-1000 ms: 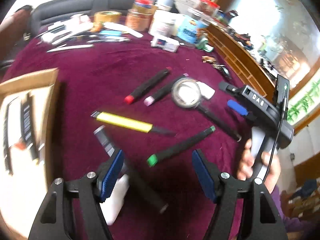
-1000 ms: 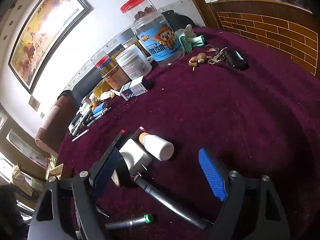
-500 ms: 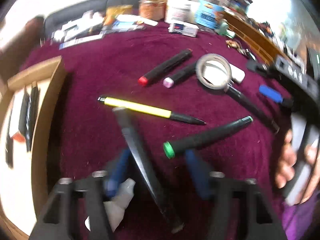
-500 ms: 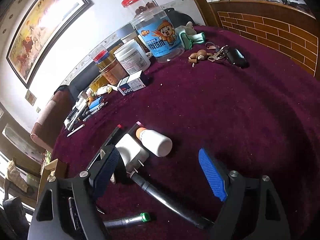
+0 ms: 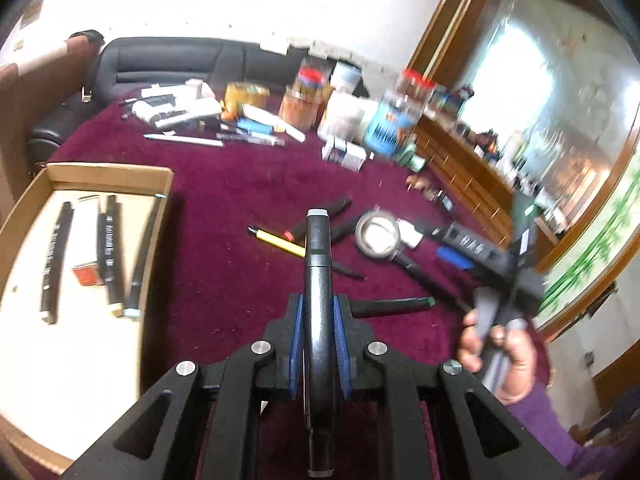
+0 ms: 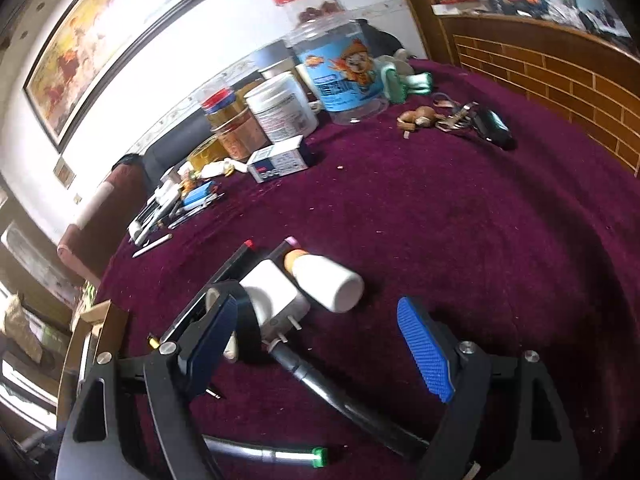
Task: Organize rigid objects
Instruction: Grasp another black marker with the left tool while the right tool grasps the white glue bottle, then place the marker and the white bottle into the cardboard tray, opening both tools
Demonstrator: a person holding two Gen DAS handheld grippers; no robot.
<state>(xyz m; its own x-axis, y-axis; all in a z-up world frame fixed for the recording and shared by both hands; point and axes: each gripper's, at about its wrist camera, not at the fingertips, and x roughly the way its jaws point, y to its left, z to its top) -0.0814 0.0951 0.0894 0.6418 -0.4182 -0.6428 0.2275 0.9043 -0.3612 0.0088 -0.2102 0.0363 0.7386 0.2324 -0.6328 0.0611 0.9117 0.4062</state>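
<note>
Left hand-held gripper (image 5: 319,344) now clamps the black grey-capped marker (image 5: 318,280), lifted off the maroon counter (image 5: 224,248); cardboard box (image 5: 108,170) next; right hand-held gripper (image 6: 320,344) gapes empty.

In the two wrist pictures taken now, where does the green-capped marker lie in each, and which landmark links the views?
Left wrist: green-capped marker on the cloth, lower right of centre.
Right wrist: at the bottom edge, cap pointing right.
Shared landmark: blue-labelled jar.

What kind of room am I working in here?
Probably a lived-in home sitting room: a framed painting on the wall, a dark sofa behind the table, and food jars crowding the maroon tablecloth.
</note>
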